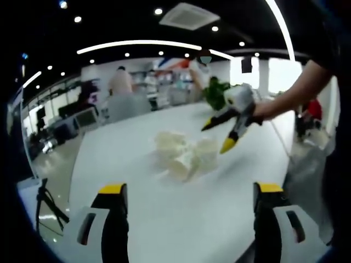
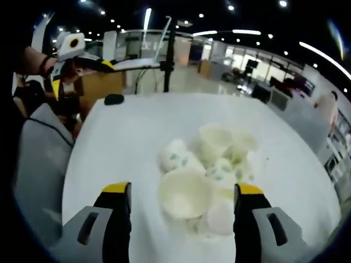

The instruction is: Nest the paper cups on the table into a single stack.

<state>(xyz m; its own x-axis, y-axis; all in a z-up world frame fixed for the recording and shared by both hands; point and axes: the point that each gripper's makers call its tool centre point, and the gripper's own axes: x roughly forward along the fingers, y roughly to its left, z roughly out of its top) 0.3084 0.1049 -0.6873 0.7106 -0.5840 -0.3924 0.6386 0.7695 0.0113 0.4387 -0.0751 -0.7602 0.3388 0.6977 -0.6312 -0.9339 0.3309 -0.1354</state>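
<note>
Left gripper view: left tongs (image 1: pixel 189 205) gape apart at frame bottom; paper cups (image 1: pixel 185 153) lie heaped mid-frame on the white tabletop (image 1: pixel 137 219), right tongs (image 1: pixel 227 129) apart above them

Right gripper view: right tongs (image 2: pixel 181 205) straddle the nearest cup (image 2: pixel 185 193), ungripped. Stacking looks unstarted; next, clamp one rim

paper cups (image 2: pixel 205 178): thin white paper with a matt finish is seen; faint green print is made out on some sides; the rims look softly rolled.
surface (image 2: pixel 126 137): a smooth white top with a slight sheen is shown; overhead light is reflected palely.
right hand-held gripper (image 2: pixel 182 204): black jaws tipped in yellow are seen, set on grey bodies that look like smooth moulded plastic.
left hand-held gripper (image 1: pixel 187 205): the same yellow-tipped black jaws and smooth grey plastic-looking shells are seen.
floor (image 2: pixel 186 76): a glossy finish is shown by bright reflections.
</note>
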